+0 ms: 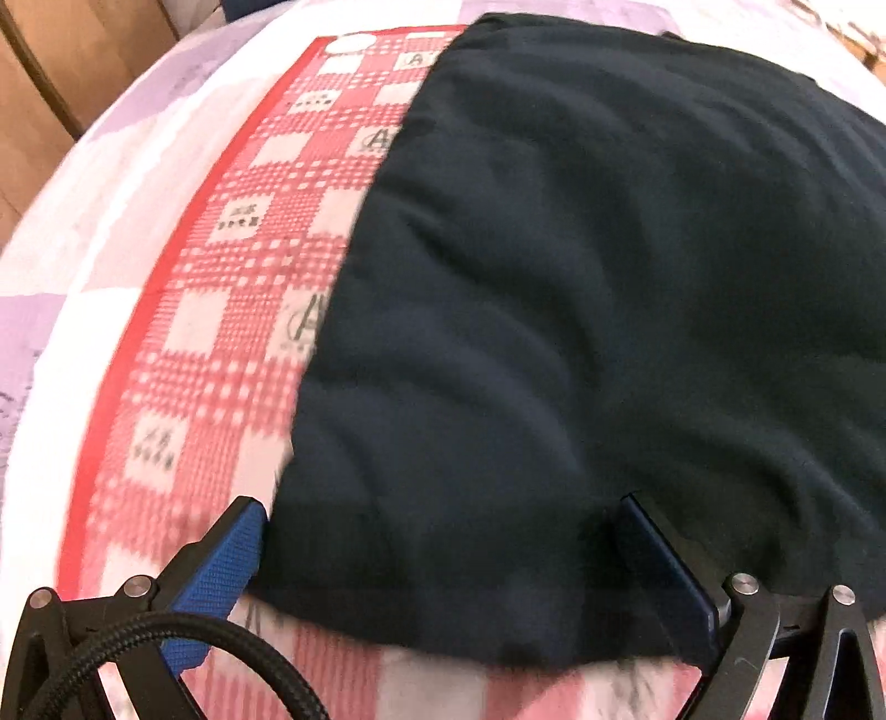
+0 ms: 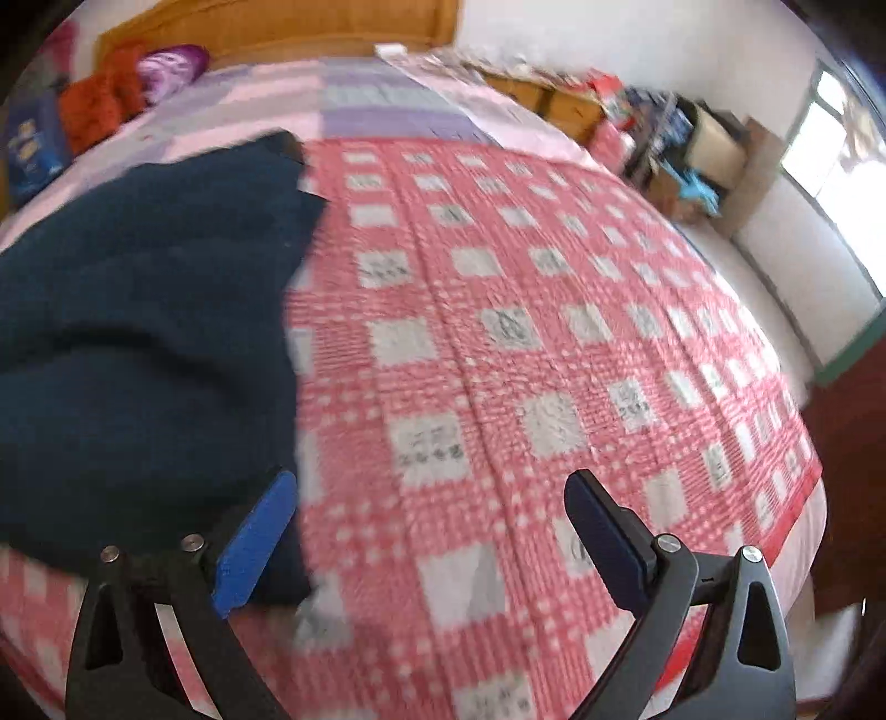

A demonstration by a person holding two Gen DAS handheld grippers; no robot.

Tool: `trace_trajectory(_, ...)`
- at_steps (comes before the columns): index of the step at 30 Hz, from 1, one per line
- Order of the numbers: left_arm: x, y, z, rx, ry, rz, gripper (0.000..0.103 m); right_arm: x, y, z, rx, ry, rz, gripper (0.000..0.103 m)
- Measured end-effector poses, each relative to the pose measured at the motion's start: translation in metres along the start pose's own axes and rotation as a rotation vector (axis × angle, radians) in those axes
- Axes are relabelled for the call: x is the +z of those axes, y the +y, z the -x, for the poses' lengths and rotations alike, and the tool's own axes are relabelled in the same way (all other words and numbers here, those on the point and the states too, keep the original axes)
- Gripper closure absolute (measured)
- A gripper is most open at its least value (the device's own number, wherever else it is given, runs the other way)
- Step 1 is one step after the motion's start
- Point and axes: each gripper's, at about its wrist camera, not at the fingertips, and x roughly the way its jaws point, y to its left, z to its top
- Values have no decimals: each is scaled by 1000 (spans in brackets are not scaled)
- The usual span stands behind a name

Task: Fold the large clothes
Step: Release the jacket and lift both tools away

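A large dark navy garment lies spread on a red-and-white checked blanket on the bed. My left gripper is open over the garment's near edge, its blue fingers wide apart and nothing between them. In the right wrist view the garment covers the left side. My right gripper is open above the checked blanket, its left finger over the garment's right edge. Both views are motion-blurred.
A lilac-and-white patchwork sheet covers the bed beyond the blanket. A wooden headboard, orange and purple bundles and a blue box lie at the far end. Cluttered furniture and a window stand to the right.
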Motion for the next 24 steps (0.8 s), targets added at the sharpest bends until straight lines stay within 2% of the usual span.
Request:
trace_trajectory(3,-12,-21,39,-23,9,-15,0,-9,13,36,79,1,39,3)
trace_trajectory(5,-18,-37,69,-32,20,-11,0,-15,26,65,159,25,38,3)
trace_trajectory(9,-28,-67,124,-19,36,-14,0,-23,52,113,262,86,41,3)
trace_trajectory(15,-46,-89,199,39,24,-42,0,-37,93,199,319,120,151,3)
trace_trajectory(20,-67,-99,250,56,48,-69,0,-41,106,255,373,164,118,3)
trace_trajectory(24,-76,-102,294,-47,4,-114,0,-41,116,302,353,136,111,3)
